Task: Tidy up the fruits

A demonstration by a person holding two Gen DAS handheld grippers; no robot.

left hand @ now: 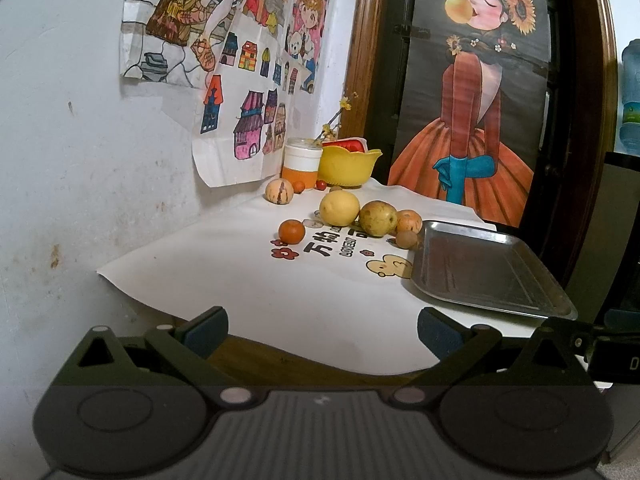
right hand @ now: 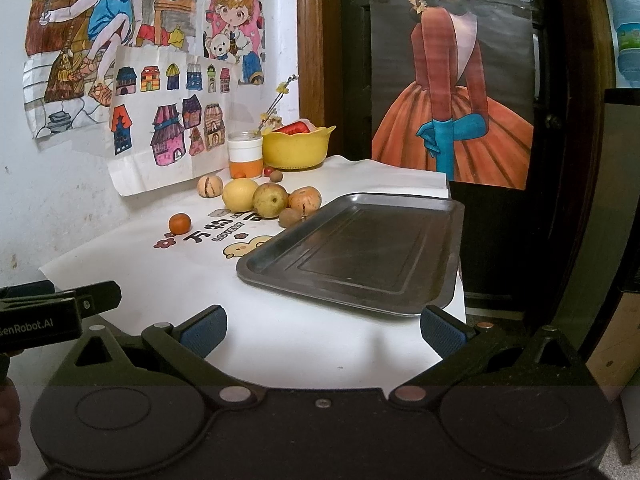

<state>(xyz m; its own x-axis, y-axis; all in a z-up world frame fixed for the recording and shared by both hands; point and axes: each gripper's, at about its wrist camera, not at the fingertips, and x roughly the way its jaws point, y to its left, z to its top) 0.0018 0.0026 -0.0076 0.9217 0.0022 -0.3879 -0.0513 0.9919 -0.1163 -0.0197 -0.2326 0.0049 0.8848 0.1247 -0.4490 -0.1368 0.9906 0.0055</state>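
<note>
Fruits cluster mid-table toward the back edge: a lemon (right hand: 239, 195), an apple (right hand: 271, 199) touching it, an orange (right hand: 179, 223) apart near the wall side. A tray (right hand: 356, 252) lies bare at the right edge. Left gripper (left hand: 322, 332) and right gripper (right hand: 323, 330) hover at the front edge, both wide open, holding nothing.

Both cameras look from the near table edge toward the tray (left hand: 486, 270) (right hand: 360, 252) — the right one sits nearer it.

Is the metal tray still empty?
Empty. The metal tray shows only its bare floor in both wrist views; every fruit, including the lemon, sits on the table beside it.
</note>
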